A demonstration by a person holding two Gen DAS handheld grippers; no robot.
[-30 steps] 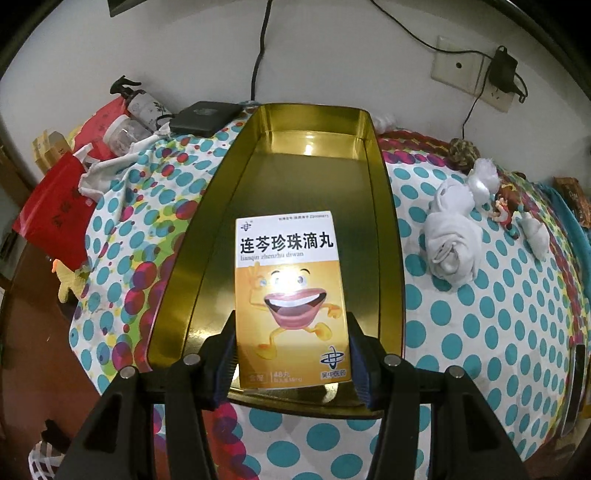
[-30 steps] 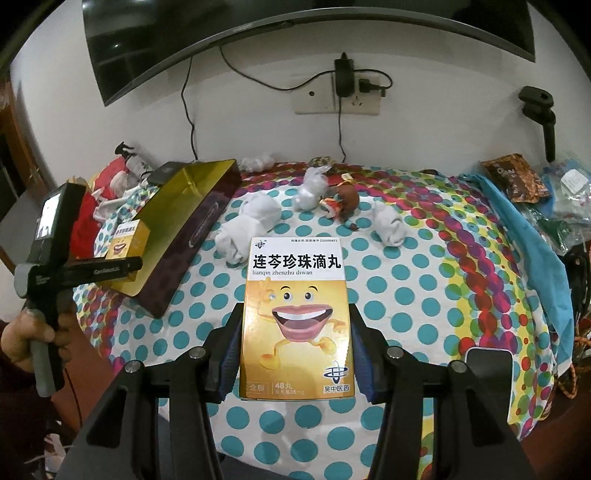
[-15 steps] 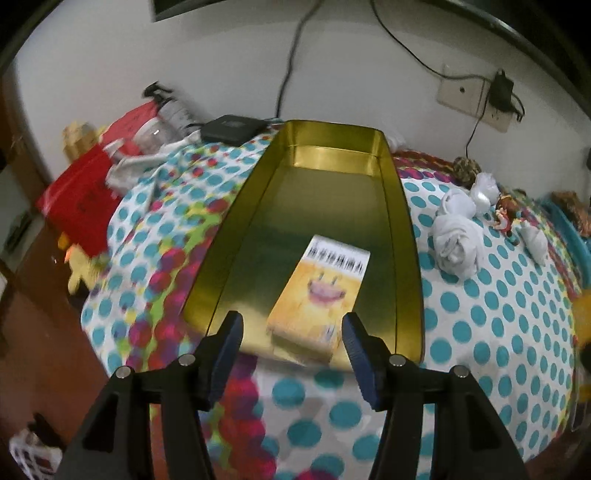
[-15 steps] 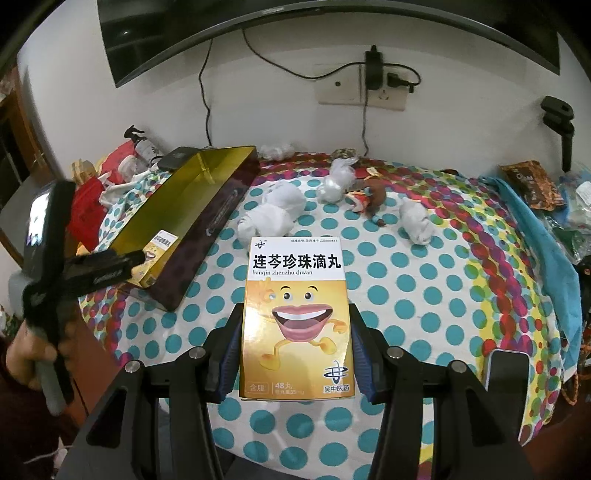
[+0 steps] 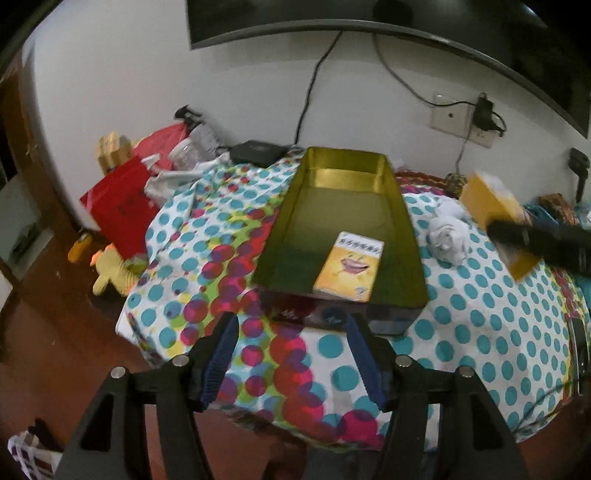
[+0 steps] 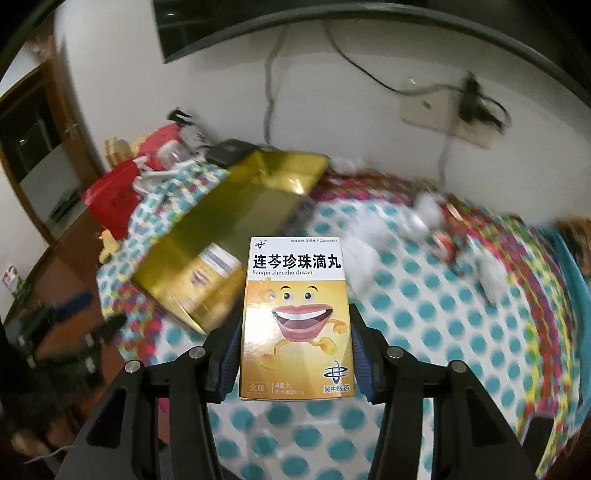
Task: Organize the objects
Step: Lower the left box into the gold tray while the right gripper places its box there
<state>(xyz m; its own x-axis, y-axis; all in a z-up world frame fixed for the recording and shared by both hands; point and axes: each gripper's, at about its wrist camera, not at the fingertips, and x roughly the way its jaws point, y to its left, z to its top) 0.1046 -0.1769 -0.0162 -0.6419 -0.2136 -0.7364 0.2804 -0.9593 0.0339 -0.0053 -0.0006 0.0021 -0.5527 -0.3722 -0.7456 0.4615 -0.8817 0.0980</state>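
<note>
White wall (image 5: 110, 92) with socket (image 5: 448, 118), dark screen (image 5: 332, 18), seemingly wooden floor (image 5: 44, 332).

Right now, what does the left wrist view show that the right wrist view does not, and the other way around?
Only the left wrist view shows the open, empty left gripper, its jaws just opening, and the black box sharply.
Only the right wrist view shows the held box's printed front, clamped in the right gripper.
Both show the gold tin with a medicine box lying inside, on the dotted cloth.

bed (image 5: 480, 332) | polka-dot cover | on it: gold tin (image 5: 413, 266), white socks (image 5: 448, 236)
</note>
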